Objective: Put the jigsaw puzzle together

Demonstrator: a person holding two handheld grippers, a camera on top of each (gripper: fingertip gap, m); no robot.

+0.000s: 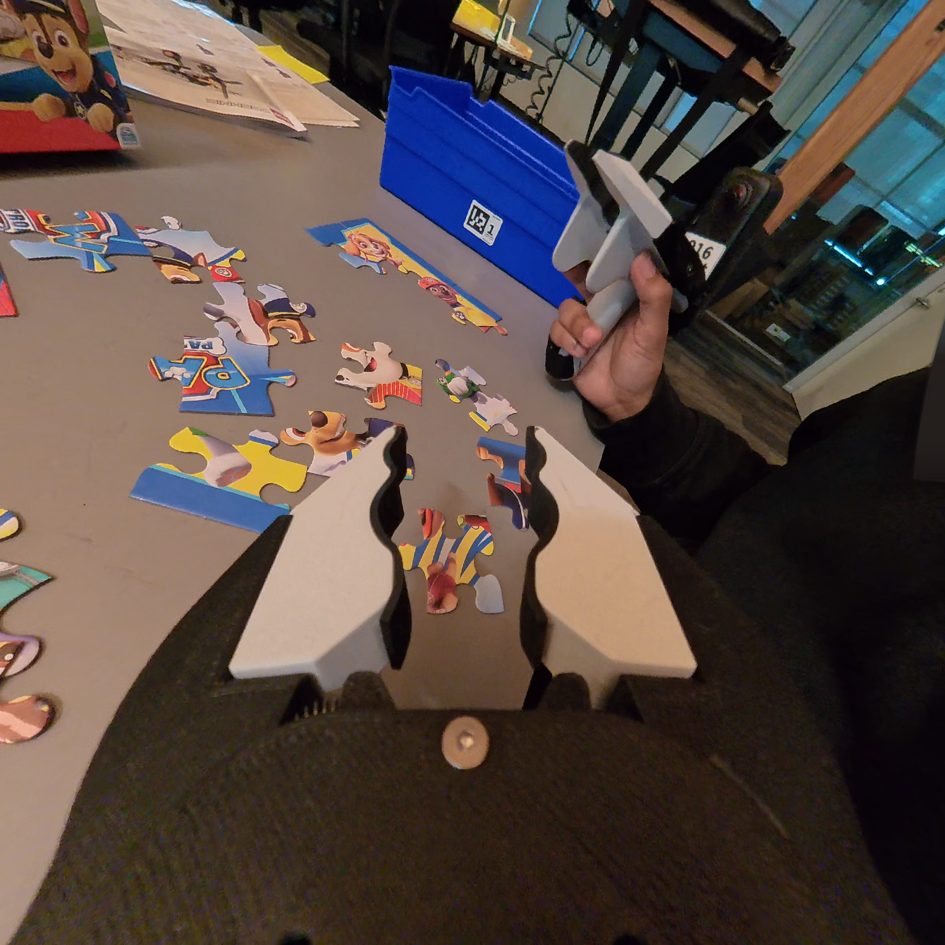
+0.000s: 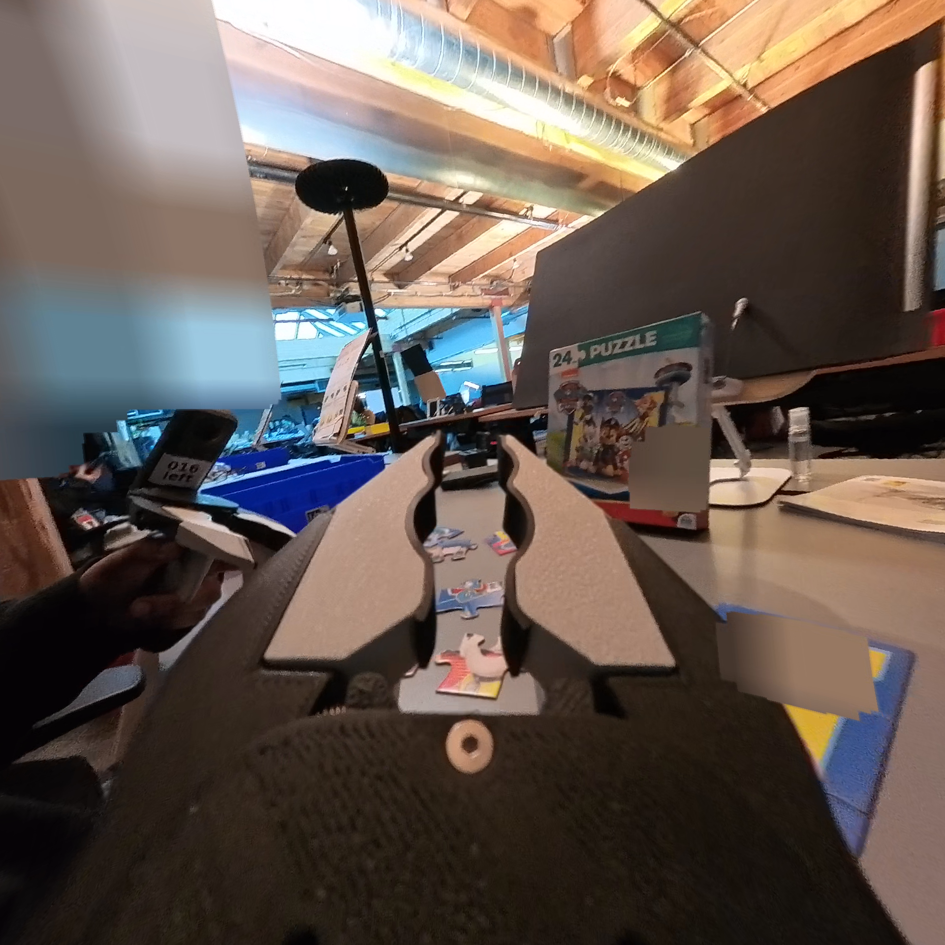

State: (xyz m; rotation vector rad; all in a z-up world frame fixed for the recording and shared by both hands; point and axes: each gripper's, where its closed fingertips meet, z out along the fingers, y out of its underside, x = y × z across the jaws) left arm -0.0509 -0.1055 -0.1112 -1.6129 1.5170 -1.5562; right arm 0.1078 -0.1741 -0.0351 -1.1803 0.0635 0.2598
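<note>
The left gripper [image 1: 465, 434] hangs low over the flat grey table [image 1: 102, 588], its two white fingers [image 1: 332, 562] standing well apart with nothing between the pads. A yellow-and-blue striped cardboard puzzle piece [image 1: 452, 557] lies flat on the table below the gap, untouched; a blue-and-brown piece [image 1: 503, 478] lies just beside the right fingertip. Around them the other cardboard pieces [image 1: 225, 373] lie face up and mostly apart from one another (probably so each picture can be read), with a joined blue-bordered strip [image 1: 409, 271] farther off beside the blue plastic bin [image 1: 460, 153].

The right gripper [image 2: 469, 440], held in a hand [image 1: 619, 353] off the table edge, points up and away from the pieces, so it touches nothing. Its grey fingers [image 2: 358, 562] stand a little apart and hold nothing. The puzzle box [image 2: 629, 409] stands upright at the far side, its picture facing the work.
</note>
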